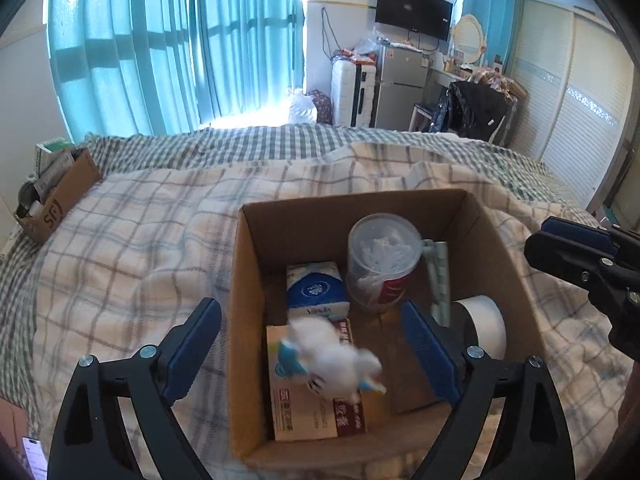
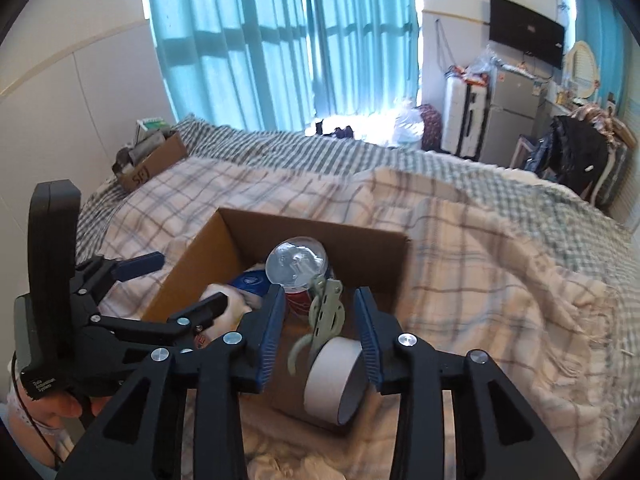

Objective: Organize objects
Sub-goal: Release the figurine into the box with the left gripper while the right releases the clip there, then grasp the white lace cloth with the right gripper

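Both of my tongs stand apart and grip nothing: my left gripper [image 1: 310, 350] hangs over the near end of the cardboard box [image 1: 496, 240], with a blurred white plush toy [image 1: 336, 356] loose between its fingers, and my right gripper [image 2: 320, 334] sits at the box's right side, straddling the roll of tape [image 2: 332, 380]. Inside the box I see the toy over a red-and-tan carton [image 1: 316, 408], a blue tissue pack [image 1: 314, 290] behind it, a clear lidded canister [image 1: 382, 264] and a pale green tape dispenser [image 1: 438, 280], and the box rests on a plaid blanket [image 1: 140, 248].
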Tool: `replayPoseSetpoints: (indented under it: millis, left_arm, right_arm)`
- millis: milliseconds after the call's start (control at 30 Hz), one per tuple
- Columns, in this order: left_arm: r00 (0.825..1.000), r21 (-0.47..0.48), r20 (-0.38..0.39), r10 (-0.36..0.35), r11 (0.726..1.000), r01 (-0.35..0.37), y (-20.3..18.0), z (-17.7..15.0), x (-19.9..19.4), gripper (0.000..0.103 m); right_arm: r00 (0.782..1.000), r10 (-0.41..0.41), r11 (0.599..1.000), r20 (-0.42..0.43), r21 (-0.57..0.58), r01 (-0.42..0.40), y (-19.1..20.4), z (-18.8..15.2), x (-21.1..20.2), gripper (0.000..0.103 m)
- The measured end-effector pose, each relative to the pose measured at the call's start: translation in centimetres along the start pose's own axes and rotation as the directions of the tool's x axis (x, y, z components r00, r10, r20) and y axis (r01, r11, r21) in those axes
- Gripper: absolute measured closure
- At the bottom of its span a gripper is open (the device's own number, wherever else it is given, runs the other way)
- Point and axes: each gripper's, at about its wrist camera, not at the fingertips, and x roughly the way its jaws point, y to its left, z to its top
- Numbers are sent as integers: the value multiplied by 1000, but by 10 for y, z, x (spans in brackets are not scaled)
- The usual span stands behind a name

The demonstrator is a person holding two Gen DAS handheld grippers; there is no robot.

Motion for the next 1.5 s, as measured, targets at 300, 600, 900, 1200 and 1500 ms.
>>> replayPoseSetpoints:
  millis: [300,600,900,1200,1500]
  left_arm:
    - [997,12,79,7,1000,-8,-28,-10,-99,5]
    - [993,6,115,-3,1000,2,-29,-60,-157,5]
    - [997,-76,53,60,995,-56,4,-124,-130,5]
    - [996,-123,-41,74,989,-79,20,-140,-75,5]
    - [987,-107,-130,95,988,-109,7,-150,-40,5]
  right_arm:
    - [986,-121,992,117,-8,123,10,-15,-134,53]
    - [972,-186,982,142,-15,190,42,-70,-207,48]
    - [982,-188,982,2,20,188,45,-139,-133,46]
    - [968,-144,984,-206,75,162,20,-163,-31,30]
    - [933,-130,990,-336,5,140,23,-159,36,81]
